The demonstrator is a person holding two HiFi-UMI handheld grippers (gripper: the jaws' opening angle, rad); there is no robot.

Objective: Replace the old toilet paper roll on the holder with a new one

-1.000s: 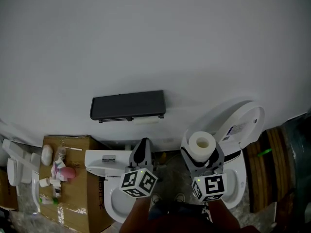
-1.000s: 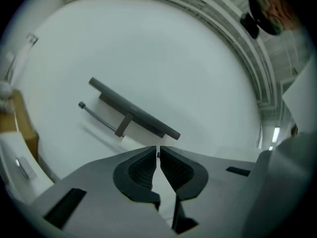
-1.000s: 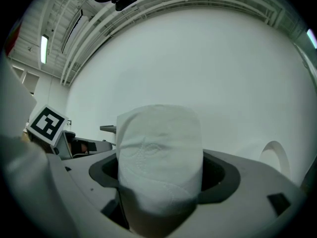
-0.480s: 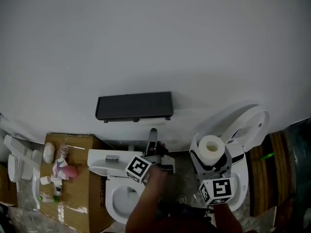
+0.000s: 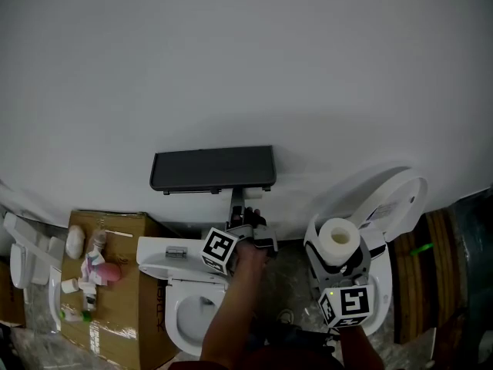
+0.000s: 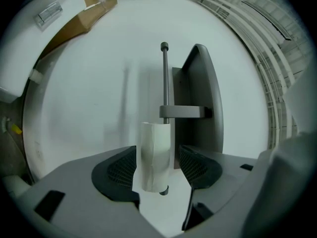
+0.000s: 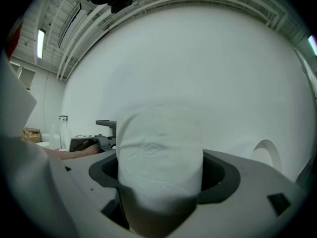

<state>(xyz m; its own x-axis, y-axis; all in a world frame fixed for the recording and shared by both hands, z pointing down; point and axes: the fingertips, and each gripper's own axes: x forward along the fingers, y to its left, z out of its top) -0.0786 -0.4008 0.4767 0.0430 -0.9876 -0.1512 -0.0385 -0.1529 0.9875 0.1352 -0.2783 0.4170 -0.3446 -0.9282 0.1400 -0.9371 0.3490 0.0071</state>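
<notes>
My left tongs [image 6: 158, 158] have just been opening and stand wide, not squeezing the old roll [image 6: 153, 148] between them. It is a thin, creased white tube threaded on the holder [image 6: 185, 112], whose slim metal rod [image 6: 164, 78] has a dark matte cover [image 6: 200, 83] at its 3 o'clock. My right tongs [image 7: 161, 180] clamp the new roll [image 7: 161, 143], plump, soft and embossed. In the head view my left forearm [image 5: 231, 314] reaches toward 12 o'clock, tongs rolled sideways. The new roll sits at the holder's 4 o'clock. The label on the toilet lid [image 5: 397, 195] is too small to read.
</notes>
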